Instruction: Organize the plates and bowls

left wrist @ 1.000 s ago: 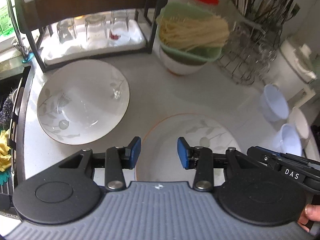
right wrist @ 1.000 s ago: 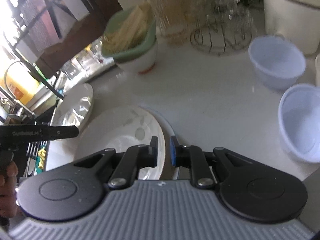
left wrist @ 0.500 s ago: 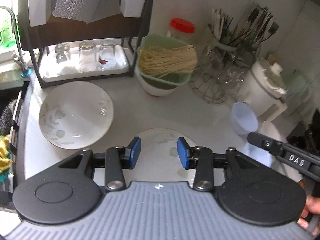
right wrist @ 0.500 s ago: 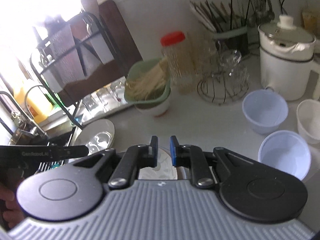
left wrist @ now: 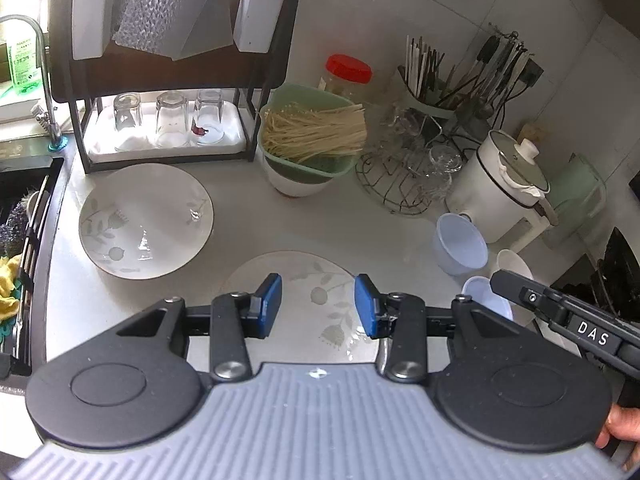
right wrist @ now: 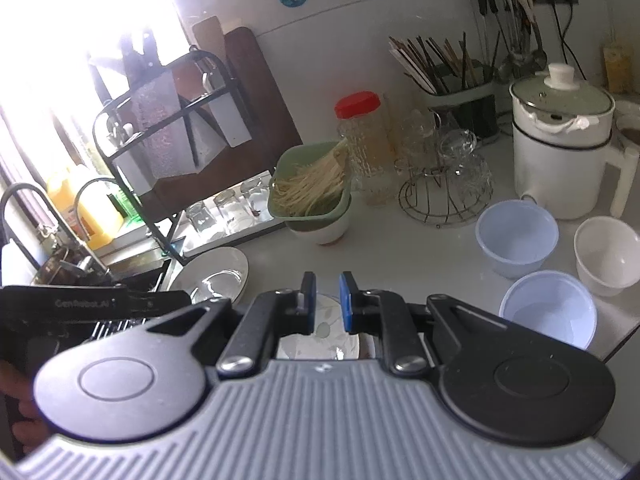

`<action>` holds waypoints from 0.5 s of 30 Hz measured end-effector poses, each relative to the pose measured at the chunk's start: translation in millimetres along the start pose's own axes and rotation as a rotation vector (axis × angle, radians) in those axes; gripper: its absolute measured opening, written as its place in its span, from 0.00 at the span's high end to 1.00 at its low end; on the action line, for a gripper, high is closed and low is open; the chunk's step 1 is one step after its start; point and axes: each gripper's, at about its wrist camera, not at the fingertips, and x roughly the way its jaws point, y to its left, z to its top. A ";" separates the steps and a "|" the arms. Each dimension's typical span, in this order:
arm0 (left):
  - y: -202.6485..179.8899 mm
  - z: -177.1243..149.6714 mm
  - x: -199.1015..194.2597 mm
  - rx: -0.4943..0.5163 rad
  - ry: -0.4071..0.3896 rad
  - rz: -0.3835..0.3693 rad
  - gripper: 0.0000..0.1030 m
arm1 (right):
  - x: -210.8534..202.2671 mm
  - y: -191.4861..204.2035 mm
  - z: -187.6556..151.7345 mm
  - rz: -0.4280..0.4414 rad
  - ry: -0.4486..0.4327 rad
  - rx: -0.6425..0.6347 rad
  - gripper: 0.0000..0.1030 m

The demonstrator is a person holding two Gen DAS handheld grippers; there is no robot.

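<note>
on the white counter (left wrist: pixel 280 220) two leafy plates lie flat. one plate (left wrist: pixel 146 220) sits near the dark rack (left wrist: pixel 172 64), close to the sink edge. the other plate (left wrist: pixel 316 300) lies right under your left tongs (left wrist: pixel 318 306), and its pads are wide apart with nothing between them. your right tongs (right wrist: pixel 324 302) hang over that same plate (right wrist: pixel 320 336), with only a thin gap between the pads, and they hold nothing.

past the plates stands a green basket of dry noodles (left wrist: pixel 312 136) resting in a white bowl. behind it is a jar with a red lid (left wrist: pixel 348 70). next to that is a wire stand with glasses (left wrist: pixel 412 168) and a holder full of chopsticks (left wrist: pixel 432 76). a white pot with a lid (left wrist: pixel 508 184) stands at the right. in front of the pot are two pale blue bowls (right wrist: pixel 516 238) (right wrist: pixel 548 310) and one white bowl (right wrist: pixel 608 254), close together but apart from the plates.

your left view shows the near plate almost whole, and three glasses upside down on the rack's tray (left wrist: pixel 168 120). your right view hides most of that plate behind the tongs, but it shows all three small bowls clearly, a bright window, and a yellow bottle (right wrist: pixel 96 208) by the tap. the wall behind is white tile.
</note>
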 end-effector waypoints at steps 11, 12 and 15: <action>-33.5 -30.6 -28.4 -0.016 -0.028 0.013 0.56 | -37.4 -12.8 -14.9 0.049 -0.013 -0.047 0.84; -35.5 -33.6 -29.7 -0.020 -0.027 0.017 0.56 | -39.1 -14.0 -16.8 0.052 -0.009 -0.052 0.84; -39.3 -43.0 -33.6 -0.038 -0.027 0.035 0.56 | -42.8 -17.9 -22.7 0.070 0.012 -0.064 0.84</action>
